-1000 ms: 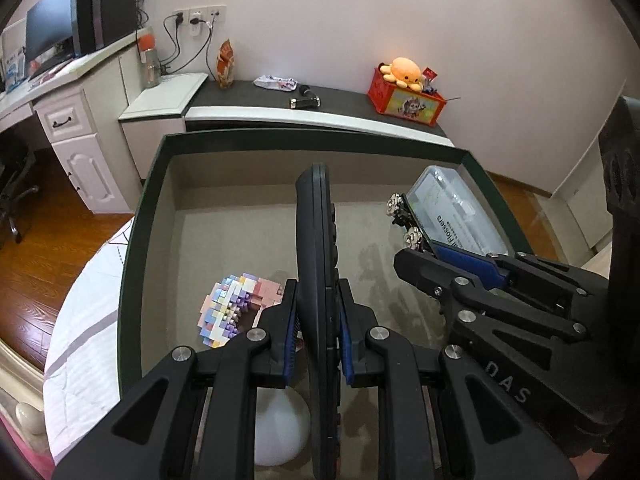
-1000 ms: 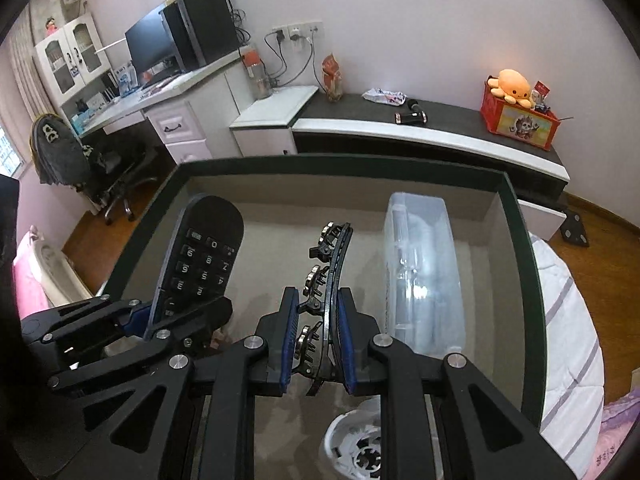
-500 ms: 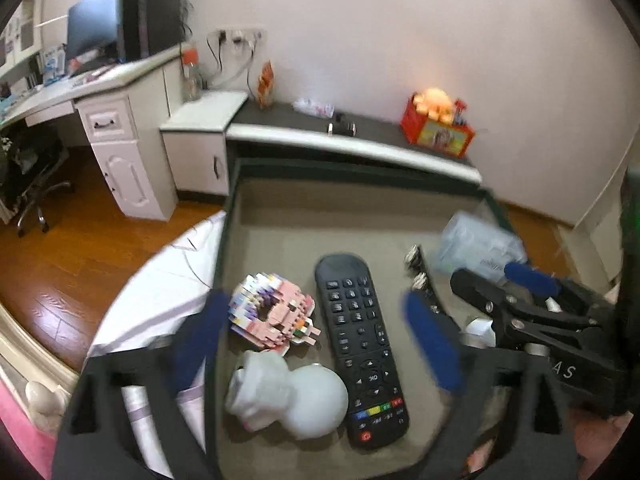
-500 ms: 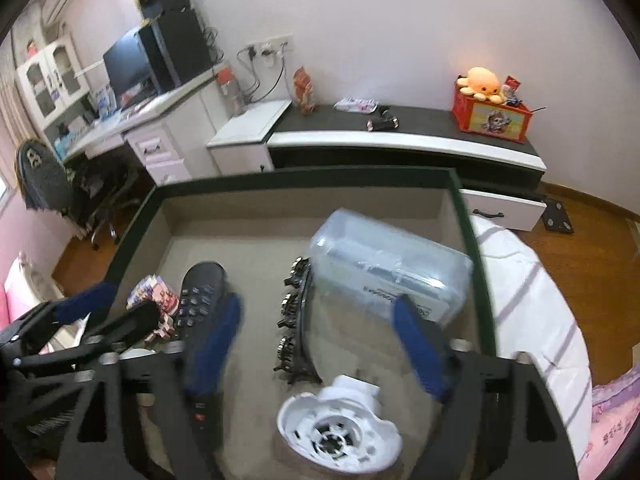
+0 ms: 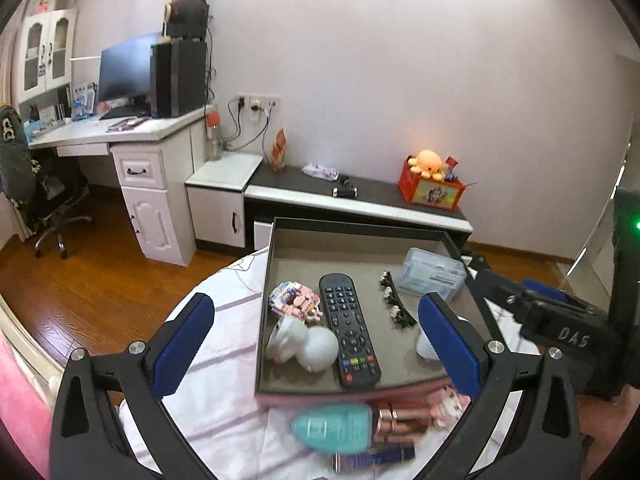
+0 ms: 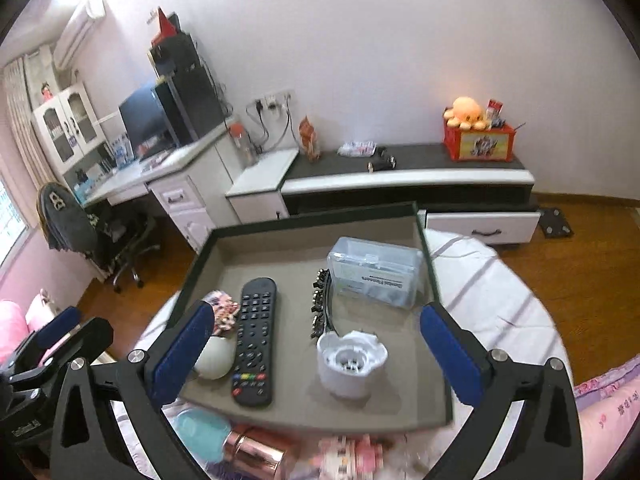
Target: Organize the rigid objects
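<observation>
A green-rimmed tray [image 5: 360,226] with a grey lining sits on the bed. Flat in it lie a black remote [image 5: 349,328], a black studded hair clip [image 5: 396,300], a clear plastic box [image 5: 434,274], a pink block figure [image 5: 294,300] and a white bulb [image 5: 308,342]. My left gripper [image 5: 315,308] hangs open above the tray's near edge, holding nothing. My right gripper [image 6: 317,314] is drawn back over the near edge too; its jaws are opening with nothing between them. Below it lie the remote [image 6: 254,340], the clip [image 6: 322,300] and a white round fitting [image 6: 352,360].
On the bedcover in front of the tray lie a teal bottle [image 5: 336,426], rose-gold tubes [image 5: 404,420] and a small pink block piece. Beyond the bed are wooden floor, a low cabinet [image 6: 400,176] with an open drawer, a desk and an office chair [image 6: 100,240].
The left gripper let go of the remote and the right let go of the hair clip. Both now lie flat in the tray. Both grippers opened wide and drew back and up.
</observation>
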`<state>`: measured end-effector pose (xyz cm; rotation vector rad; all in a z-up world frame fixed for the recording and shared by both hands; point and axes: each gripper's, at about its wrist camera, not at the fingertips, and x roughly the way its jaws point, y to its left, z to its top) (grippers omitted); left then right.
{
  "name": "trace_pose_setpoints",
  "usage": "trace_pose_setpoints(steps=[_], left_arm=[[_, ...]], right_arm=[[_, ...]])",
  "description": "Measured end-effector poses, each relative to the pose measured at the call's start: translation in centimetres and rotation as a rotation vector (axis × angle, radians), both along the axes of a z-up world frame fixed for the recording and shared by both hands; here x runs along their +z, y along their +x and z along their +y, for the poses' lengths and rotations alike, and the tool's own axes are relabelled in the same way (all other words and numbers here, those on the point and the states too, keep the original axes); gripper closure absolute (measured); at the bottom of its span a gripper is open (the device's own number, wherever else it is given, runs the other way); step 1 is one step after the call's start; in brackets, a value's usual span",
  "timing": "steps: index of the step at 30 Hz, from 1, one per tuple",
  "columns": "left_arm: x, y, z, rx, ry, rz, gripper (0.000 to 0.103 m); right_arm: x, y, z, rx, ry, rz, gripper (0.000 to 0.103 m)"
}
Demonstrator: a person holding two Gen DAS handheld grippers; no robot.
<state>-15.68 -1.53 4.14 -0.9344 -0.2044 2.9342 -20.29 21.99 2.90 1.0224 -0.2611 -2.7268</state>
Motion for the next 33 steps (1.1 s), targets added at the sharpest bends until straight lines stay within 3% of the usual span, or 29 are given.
trace_pose_setpoints(steps=[9,14,21,25,33], left_arm=[[1.7,9.0,-0.9,0.017,-0.012,0.065,0.0],[2.1,13.9,0.3,-0.024,-0.041,0.105,0.0],[0.7,17.5,0.8,-0.009,-0.036,0.085,0.0],[-0.4,19.3,1.2,0.001,-0.052,0.075,0.0],[-1.3,21.5,2.1,0.001,-0.064,0.077,0.0]], right_arm=[[3.6,10.6,2.0,-0.061,0.029,0.111,0.0],[3.9,15.9,2.9,-0.106,0.049,0.153,0.0],[3.1,22.9,2.5,-0.168,0.109,0.198,0.0],[2.4,25.2,1.8,-0.183,0.162,0.203,0.0],[1.6,27.4,1.6,-0.207,0.173,0.222,0.0]])
